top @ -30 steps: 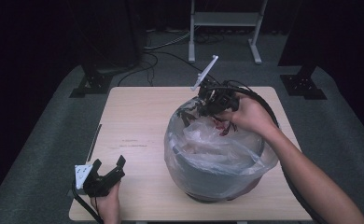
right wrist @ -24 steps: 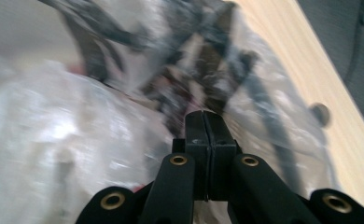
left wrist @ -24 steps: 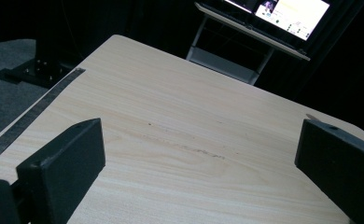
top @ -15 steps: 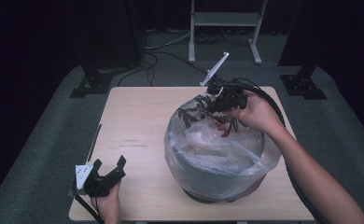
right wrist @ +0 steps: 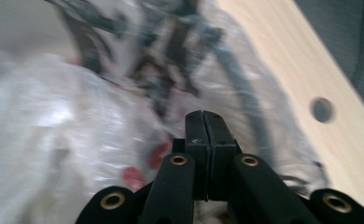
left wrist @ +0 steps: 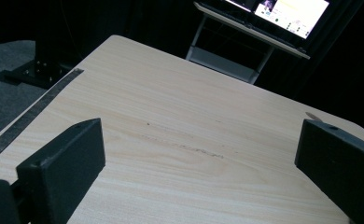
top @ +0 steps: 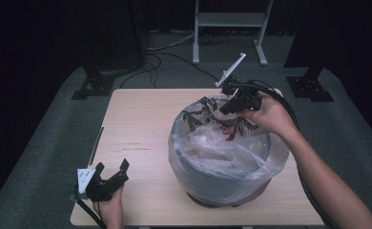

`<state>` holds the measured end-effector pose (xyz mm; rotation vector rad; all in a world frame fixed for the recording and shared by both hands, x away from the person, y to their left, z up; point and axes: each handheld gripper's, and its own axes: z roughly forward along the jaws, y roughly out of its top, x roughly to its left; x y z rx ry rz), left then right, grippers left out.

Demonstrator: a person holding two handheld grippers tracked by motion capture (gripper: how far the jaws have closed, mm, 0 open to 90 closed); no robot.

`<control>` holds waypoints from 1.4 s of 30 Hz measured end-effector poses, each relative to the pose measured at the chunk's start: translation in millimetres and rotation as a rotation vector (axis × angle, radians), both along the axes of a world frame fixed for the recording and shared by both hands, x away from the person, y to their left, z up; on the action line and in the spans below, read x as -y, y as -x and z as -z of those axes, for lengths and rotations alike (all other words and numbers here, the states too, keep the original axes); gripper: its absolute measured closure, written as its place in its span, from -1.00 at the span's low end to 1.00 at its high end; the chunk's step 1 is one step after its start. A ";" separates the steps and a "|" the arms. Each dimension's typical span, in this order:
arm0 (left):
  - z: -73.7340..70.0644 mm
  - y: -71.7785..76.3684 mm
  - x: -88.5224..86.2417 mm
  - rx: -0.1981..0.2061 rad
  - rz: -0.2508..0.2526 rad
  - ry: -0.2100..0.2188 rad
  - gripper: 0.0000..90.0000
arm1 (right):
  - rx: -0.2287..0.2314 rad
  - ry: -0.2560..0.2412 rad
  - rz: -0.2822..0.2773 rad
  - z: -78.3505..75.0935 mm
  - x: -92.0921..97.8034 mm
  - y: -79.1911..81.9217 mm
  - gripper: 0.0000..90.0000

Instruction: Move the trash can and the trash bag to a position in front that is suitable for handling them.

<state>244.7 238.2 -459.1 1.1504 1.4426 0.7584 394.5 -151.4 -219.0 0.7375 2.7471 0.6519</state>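
Observation:
A grey round bin (top: 212,177) stands on the right half of the table, lined with a clear plastic bag (top: 232,143) that has black and red print. My right gripper (top: 223,109) is at the bag's far rim with its jaws pressed together on the film, which bunches up there. In the right gripper view the shut jaw tips (right wrist: 203,116) sit right against the blurred, crinkled bag (right wrist: 54,116). My left gripper (top: 112,166) rests at the table's front left corner, open and holding nothing, with bare wood between its jaws (left wrist: 203,154).
The wooden table (top: 136,124) has a dark tape strip (top: 96,143) along its left side and a round hole (right wrist: 321,109) near the bin. A metal stand (top: 227,19) and cables are behind the table; black stand bases (top: 91,83) flank it.
My right gripper has shifted a little to the right and toward the far edge, drawing the bag's rim along. The left gripper has not moved.

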 end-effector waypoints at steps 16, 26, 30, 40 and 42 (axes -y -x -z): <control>-0.3 -0.1 2.3 0.001 0.008 -0.005 -0.99 | -0.032 -0.104 -0.201 -22.4 15.1 72.8 0.97; 0.7 -0.5 5.2 -0.003 0.012 -0.014 -0.99 | -0.059 -0.153 -0.217 -6.2 48.9 112.5 0.97; 1.0 -0.5 4.9 -0.005 0.011 -0.014 -0.99 | -0.077 -0.155 -0.214 6.8 54.3 117.7 0.97; 0.5 -0.1 5.0 -0.003 0.011 -0.013 -0.99 | -0.021 -0.249 -0.186 8.5 63.1 124.7 0.94; 0.4 -0.1 5.1 -0.003 0.012 -0.014 -0.99 | 0.036 -0.322 -0.177 2.7 65.8 133.0 0.94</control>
